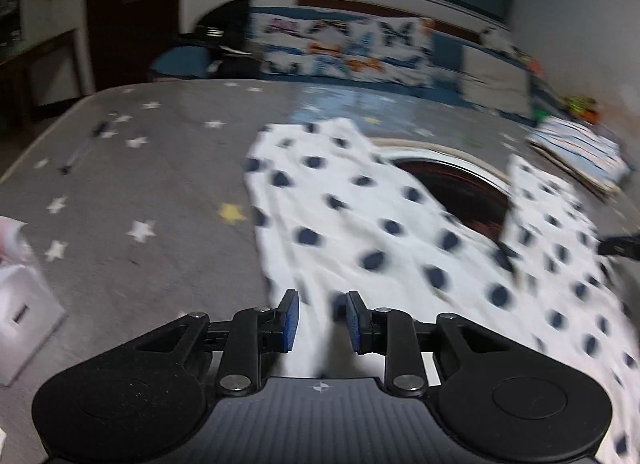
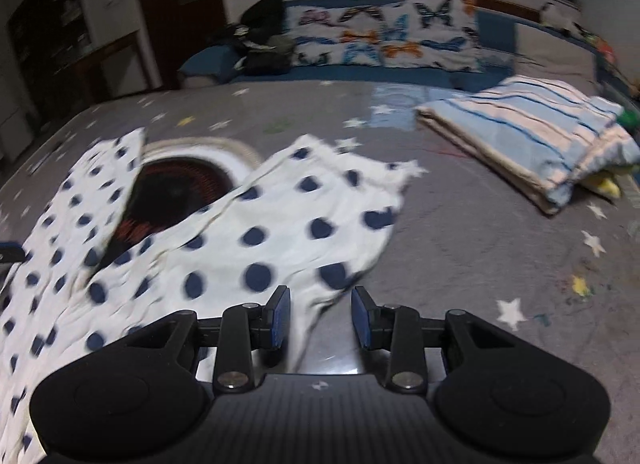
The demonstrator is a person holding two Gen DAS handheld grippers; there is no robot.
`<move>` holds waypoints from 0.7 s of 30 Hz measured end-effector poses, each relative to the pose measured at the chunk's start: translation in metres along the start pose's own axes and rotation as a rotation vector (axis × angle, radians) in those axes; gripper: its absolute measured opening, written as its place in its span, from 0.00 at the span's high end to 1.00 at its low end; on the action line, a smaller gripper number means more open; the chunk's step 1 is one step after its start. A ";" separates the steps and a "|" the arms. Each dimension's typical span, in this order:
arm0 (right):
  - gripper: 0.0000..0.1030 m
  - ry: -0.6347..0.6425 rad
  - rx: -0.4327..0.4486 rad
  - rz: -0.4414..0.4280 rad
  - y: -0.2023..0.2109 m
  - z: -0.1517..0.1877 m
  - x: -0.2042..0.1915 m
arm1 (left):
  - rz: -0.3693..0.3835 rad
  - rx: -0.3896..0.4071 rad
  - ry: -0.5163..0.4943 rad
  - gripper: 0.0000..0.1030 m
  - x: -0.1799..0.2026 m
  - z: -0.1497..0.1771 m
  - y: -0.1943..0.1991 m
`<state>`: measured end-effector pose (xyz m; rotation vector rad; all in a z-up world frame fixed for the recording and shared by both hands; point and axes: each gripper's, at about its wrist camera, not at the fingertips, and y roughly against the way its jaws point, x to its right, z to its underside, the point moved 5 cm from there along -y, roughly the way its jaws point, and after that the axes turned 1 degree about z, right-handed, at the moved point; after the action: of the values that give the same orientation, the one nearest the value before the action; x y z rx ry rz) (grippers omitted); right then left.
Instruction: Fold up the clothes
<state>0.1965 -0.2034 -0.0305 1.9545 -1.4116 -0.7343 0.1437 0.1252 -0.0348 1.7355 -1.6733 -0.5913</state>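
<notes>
Cloth, a white garment with dark blue dots (image 1: 360, 223), lies spread and rumpled on a grey star-print bed cover (image 1: 140, 183), its folds parting around a dark red round patch (image 1: 460, 191) toward 1 o'clock in the left wrist view. The left gripper (image 1: 322, 320) hovers at 6 o'clock with its 2 blue pads apart, white cloth showing in the gap but not pinched. The right gripper (image 2: 320, 318) stands parted too, over the garment's edge, with a striped folded cloth (image 2: 532, 135) at 2 o'clock.
</notes>
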 end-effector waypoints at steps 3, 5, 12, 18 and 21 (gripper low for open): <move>0.67 -0.031 0.000 0.008 -0.005 -0.001 0.010 | -0.017 -0.003 0.012 0.70 -0.009 -0.004 -0.008; 0.67 -0.040 0.002 0.002 -0.007 -0.001 0.010 | -0.022 0.003 0.003 0.71 -0.010 -0.006 -0.010; 0.91 -0.016 0.012 0.034 -0.012 -0.002 0.005 | -0.036 0.019 -0.016 0.97 -0.011 -0.007 -0.011; 0.96 0.000 0.030 0.105 -0.010 0.000 0.010 | -0.071 0.031 -0.010 0.98 -0.024 -0.005 -0.007; 0.92 0.006 0.029 0.105 -0.011 -0.001 0.011 | -0.075 0.029 -0.009 0.98 -0.028 -0.005 -0.007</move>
<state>0.2073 -0.2108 -0.0386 1.8863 -1.5171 -0.6630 0.1499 0.1535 -0.0394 1.8256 -1.6361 -0.6124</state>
